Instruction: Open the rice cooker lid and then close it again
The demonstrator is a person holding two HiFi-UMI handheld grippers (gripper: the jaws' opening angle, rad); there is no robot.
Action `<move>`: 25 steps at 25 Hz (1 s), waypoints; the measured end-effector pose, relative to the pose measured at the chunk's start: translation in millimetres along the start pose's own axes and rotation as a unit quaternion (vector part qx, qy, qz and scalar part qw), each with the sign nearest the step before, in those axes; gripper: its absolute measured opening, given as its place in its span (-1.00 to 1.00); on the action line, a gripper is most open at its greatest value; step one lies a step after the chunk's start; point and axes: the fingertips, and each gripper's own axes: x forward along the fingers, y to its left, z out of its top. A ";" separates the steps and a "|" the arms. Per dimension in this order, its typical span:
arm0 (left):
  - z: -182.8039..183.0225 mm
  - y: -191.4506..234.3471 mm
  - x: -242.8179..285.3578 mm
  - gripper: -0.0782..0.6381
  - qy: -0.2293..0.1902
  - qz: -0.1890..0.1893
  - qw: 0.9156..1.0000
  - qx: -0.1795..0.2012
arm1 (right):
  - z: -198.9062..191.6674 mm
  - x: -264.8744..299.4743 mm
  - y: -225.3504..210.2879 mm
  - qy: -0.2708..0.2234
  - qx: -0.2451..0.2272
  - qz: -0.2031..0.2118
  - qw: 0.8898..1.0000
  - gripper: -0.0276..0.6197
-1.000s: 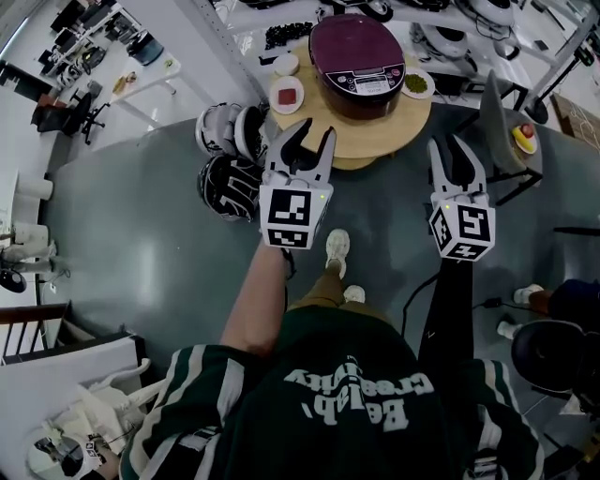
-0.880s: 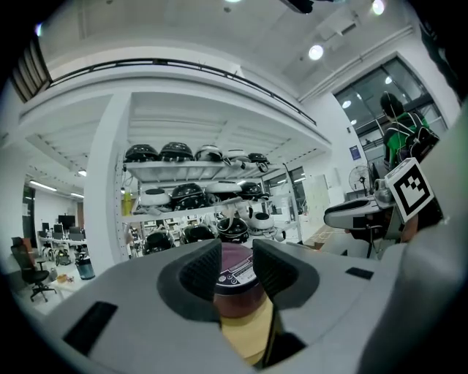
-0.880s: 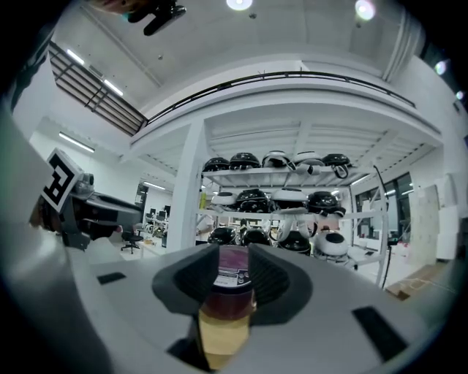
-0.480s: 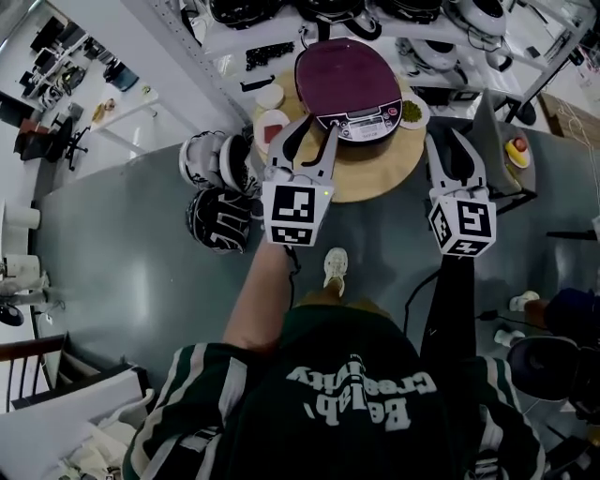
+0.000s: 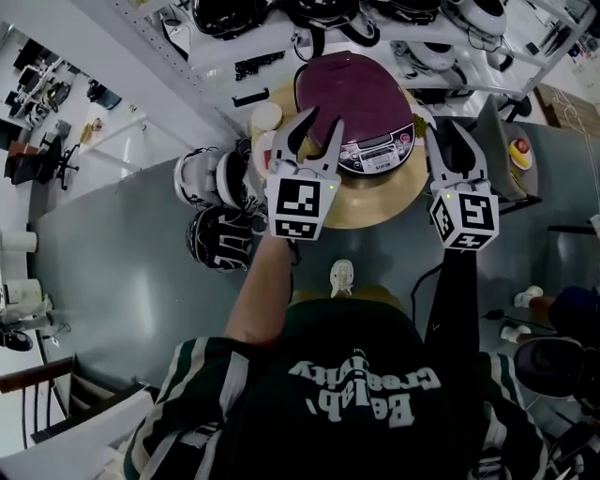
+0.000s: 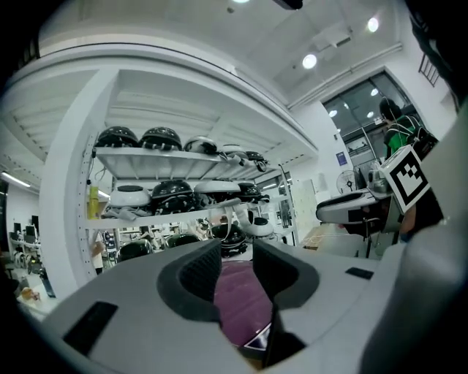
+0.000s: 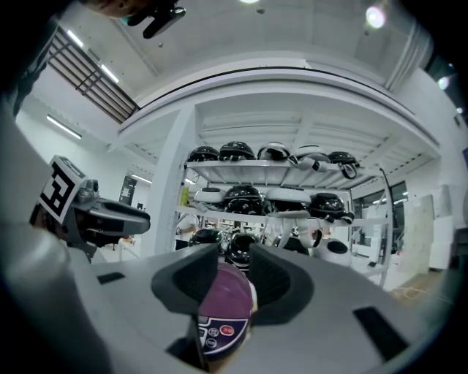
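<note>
A rice cooker (image 5: 361,98) with a shut purple lid and a control panel at its front stands on a round wooden table (image 5: 375,202). In the head view my left gripper (image 5: 317,127) hangs over the cooker's left edge, and my right gripper (image 5: 452,133) is just off its right side. Both are open with nothing between the jaws. In the left gripper view the purple lid (image 6: 238,307) shows past the left gripper (image 6: 235,263). In the right gripper view the cooker's panel (image 7: 221,329) lies ahead of the right gripper (image 7: 232,281). Neither gripper touches the cooker.
A small white bowl (image 5: 265,117) sits on the table left of the cooker. Two helmets (image 5: 211,178) lie on the floor at the table's left. A white shelf rack (image 5: 450,23) with more helmets stands behind. A grey stand (image 5: 502,141) is at the right.
Both grippers have moved forward with the person, from over the floor to the table. They now flank the rice cooker. The jaws look the same.
</note>
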 end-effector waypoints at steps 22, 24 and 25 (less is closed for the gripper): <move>-15.7 14.9 33.1 -0.40 -0.002 -0.009 1.000 -0.028 | -21.9 50.8 19.1 0.044 -0.011 0.063 0.997 -0.54; -17.9 14.4 33.6 -0.40 -0.001 -0.009 1.000 -0.029 | -34.1 55.2 29.8 0.067 -0.016 0.086 0.994 -0.53; -19.5 13.9 33.7 -0.40 0.001 -0.009 1.000 -0.028 | -41.2 57.1 35.4 0.080 -0.018 0.098 0.992 -0.53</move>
